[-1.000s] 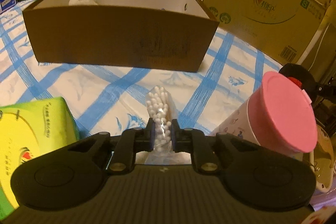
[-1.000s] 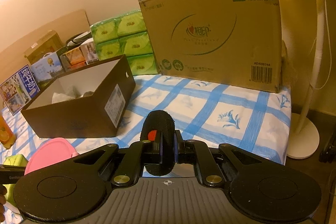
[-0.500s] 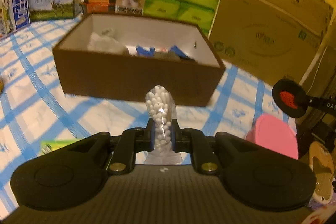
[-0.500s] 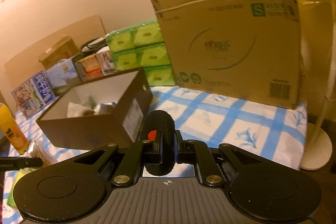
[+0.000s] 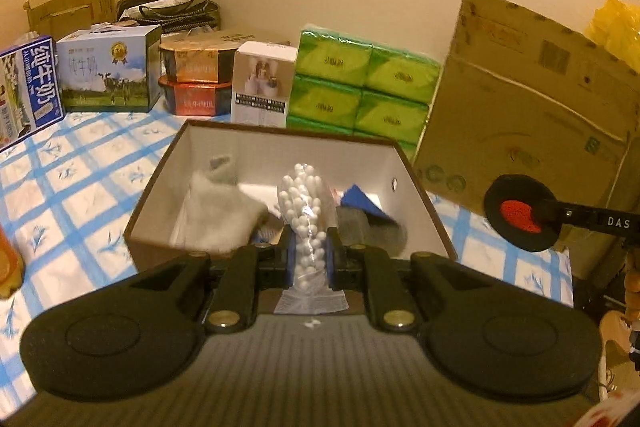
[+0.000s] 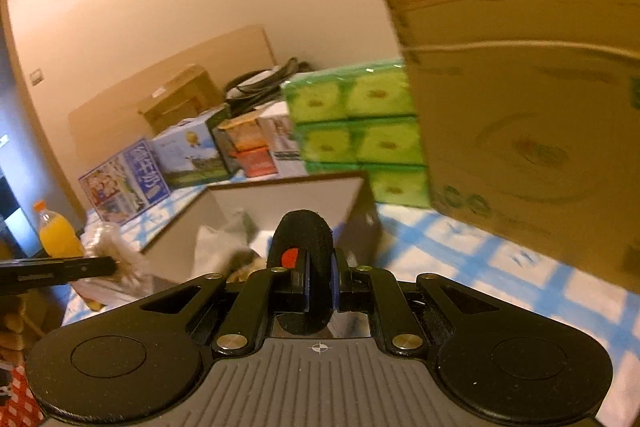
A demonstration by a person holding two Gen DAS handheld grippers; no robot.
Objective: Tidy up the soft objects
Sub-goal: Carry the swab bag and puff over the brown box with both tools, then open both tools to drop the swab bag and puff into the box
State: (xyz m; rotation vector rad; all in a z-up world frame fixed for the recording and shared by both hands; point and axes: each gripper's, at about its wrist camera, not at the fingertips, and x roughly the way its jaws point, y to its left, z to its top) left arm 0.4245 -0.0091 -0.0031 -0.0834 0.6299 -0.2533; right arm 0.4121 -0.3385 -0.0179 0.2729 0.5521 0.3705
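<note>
My left gripper (image 5: 307, 251) is shut on a clear bag of small white balls (image 5: 306, 203), held upright above the near wall of the brown open box (image 5: 152, 203). Inside the box lie a grey-white cloth (image 5: 216, 211), something blue (image 5: 356, 197) and a grey piece. My right gripper (image 6: 318, 279) is shut on a black round pad with a red spot (image 6: 300, 251), which also shows at the right of the left wrist view as a black disc (image 5: 520, 213). In the right wrist view the box (image 6: 360, 219) stands just ahead, blurred.
A large cardboard carton (image 5: 532, 107) stands right of the box, green tissue packs (image 5: 360, 87) behind it, and milk cartons (image 5: 108, 67) and food boxes at the back left. An orange drink bottle (image 6: 58, 231) stands at the left. The bedsheet (image 5: 80, 163) is blue-checked.
Both grippers rose and moved toward the box. The box's inside came into view, and the pink-lidded tub and yellow-green pack dropped out of the left wrist view.
</note>
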